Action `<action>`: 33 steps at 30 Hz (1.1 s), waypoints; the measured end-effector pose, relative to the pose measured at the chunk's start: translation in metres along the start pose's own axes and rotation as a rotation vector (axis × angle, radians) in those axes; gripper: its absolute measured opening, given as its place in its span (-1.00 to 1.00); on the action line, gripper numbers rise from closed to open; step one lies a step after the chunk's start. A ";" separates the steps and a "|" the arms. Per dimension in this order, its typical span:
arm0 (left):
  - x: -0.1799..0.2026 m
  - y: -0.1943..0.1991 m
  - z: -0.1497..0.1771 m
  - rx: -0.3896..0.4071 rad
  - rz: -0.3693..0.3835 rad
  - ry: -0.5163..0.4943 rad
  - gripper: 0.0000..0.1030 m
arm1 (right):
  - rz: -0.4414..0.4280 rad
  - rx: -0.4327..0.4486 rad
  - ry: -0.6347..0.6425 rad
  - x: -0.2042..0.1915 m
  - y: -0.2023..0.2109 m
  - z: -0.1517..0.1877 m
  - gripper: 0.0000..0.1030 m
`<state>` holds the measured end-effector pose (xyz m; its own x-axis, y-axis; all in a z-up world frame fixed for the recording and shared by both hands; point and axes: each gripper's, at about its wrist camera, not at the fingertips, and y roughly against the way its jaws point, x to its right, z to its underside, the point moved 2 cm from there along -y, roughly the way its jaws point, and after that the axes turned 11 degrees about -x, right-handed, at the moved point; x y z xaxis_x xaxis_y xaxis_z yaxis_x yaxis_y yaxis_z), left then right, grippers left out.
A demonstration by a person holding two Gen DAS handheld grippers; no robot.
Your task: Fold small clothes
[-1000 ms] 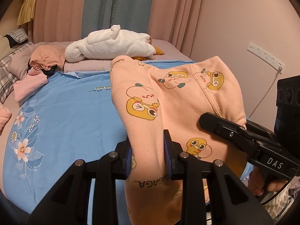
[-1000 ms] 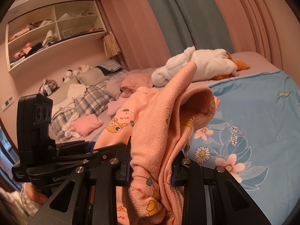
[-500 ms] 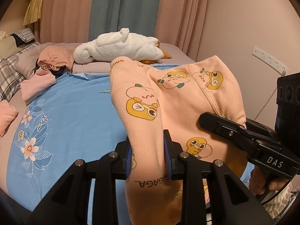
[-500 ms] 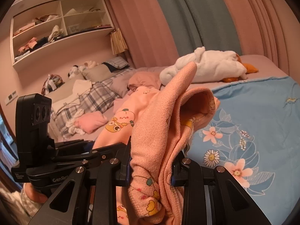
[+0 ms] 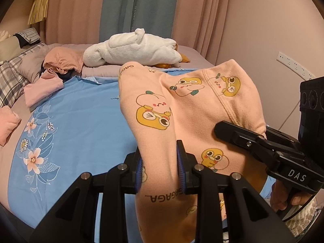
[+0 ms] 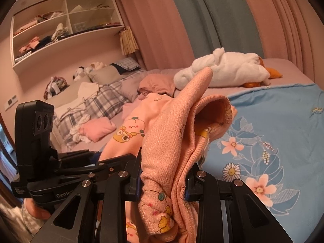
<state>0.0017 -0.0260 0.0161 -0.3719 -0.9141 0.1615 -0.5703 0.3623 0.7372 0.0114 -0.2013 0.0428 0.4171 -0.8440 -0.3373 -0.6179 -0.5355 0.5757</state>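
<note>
Peach baby pants [image 5: 182, 105] with yellow cartoon ducks; blue bedsheet [image 5: 81, 121] printed with flowers; white plush toy [image 5: 131, 50]; plaid pillow [image 6: 105, 103].

Garment [image 5: 194, 109] lower end cut off at 6 o'clock; shelf [image 6: 60, 32] contents too small to identify.

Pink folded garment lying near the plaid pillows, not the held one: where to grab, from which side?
Take the pink folded garment at its rounded folded end, the one facing the blue sheet. Come in low from that side. All layers meet at that fold, so one pinch should lift it whole. White cloth crowds its opposite end.
</note>
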 end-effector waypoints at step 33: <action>-0.055 -0.069 -0.014 -0.114 -0.014 0.066 -0.45 | -0.012 -0.135 -0.037 0.009 -0.071 -0.016 -0.39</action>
<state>0.0721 -0.0030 -0.0343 -0.3134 -0.9302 0.1910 -0.4863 0.3300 0.8091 0.0693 -0.1707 0.0105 0.3976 -0.8396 -0.3701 -0.5171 -0.5382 0.6655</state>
